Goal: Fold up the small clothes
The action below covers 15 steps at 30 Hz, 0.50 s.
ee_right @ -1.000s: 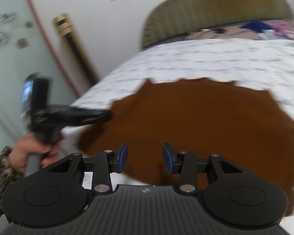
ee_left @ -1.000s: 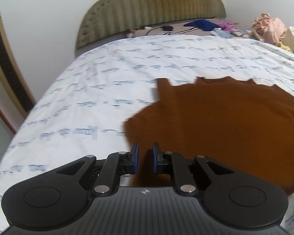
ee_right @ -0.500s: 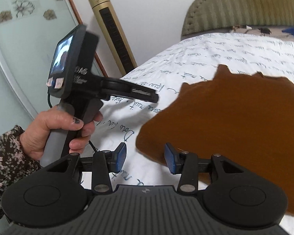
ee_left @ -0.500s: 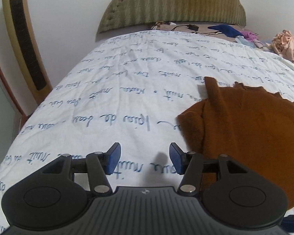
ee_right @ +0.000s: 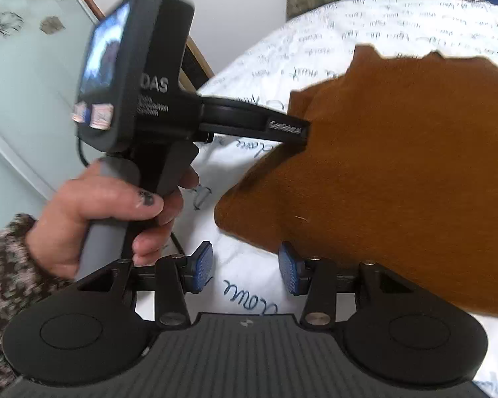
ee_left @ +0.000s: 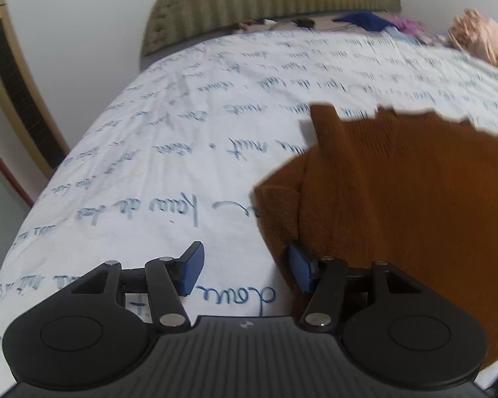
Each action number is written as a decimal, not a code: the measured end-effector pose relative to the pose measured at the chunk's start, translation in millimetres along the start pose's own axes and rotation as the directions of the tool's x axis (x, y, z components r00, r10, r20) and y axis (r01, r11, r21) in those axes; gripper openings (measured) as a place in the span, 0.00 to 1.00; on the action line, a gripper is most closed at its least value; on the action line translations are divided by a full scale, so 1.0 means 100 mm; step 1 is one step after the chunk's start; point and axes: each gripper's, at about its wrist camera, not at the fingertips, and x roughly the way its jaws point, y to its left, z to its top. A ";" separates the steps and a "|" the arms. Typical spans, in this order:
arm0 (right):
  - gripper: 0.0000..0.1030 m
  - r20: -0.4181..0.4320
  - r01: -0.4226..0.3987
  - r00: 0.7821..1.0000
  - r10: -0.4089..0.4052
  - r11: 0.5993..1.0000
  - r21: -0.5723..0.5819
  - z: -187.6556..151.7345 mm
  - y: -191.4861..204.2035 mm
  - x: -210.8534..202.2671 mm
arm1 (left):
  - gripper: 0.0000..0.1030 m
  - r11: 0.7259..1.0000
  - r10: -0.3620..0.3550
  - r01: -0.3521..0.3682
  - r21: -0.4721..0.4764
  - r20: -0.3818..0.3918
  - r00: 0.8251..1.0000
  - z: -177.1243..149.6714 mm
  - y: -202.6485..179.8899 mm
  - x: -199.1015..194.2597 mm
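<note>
A brown knit garment [ee_left: 398, 205] lies flat on the white bed sheet [ee_left: 182, 172], its left sleeve folded in over the body. My left gripper [ee_left: 245, 270] is open and empty at the garment's left edge, its right pad touching the cloth. In the right wrist view the garment [ee_right: 408, 172] fills the right side. My right gripper [ee_right: 245, 272] is open and empty, low at the garment's near left corner. The left gripper [ee_right: 292, 129] shows there too, held by a hand, its tip at the sleeve edge.
A green padded headboard [ee_left: 269, 3] stands at the far end of the bed. A pile of mixed clothes [ee_left: 474, 36] lies at the far right. A gold and black column [ee_left: 13, 76] stands left of the bed. A glass door [ee_right: 26, 66] is on the left.
The left gripper opened, letting go of the garment, pulled back left, then moved back to the garment's left edge. The right gripper stayed open and drew back toward the near left corner.
</note>
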 end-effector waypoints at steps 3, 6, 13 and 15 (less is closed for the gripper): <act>0.44 0.081 0.056 0.995 -0.055 0.998 -0.010 0.05 -0.21 -0.45 | 0.54 1.000 -0.004 0.006 -0.023 0.065 0.998 0.18 0.05 -0.16; 0.47 0.167 0.213 0.962 -0.214 0.977 0.023 0.15 -0.60 -0.86 | 0.54 0.997 -0.071 0.074 -0.025 0.081 0.994 0.36 -0.07 -0.17; 0.49 0.167 0.469 0.845 -0.507 0.855 0.222 0.15 -1.67 -1.21 | 0.55 0.990 -0.136 0.134 -0.039 -0.038 0.990 0.50 -0.48 0.49; 0.47 0.119 0.464 0.853 -0.509 0.842 0.275 0.03 -1.91 -1.18 | 0.60 0.994 -0.110 0.110 -0.013 -0.029 0.993 0.45 -0.51 0.59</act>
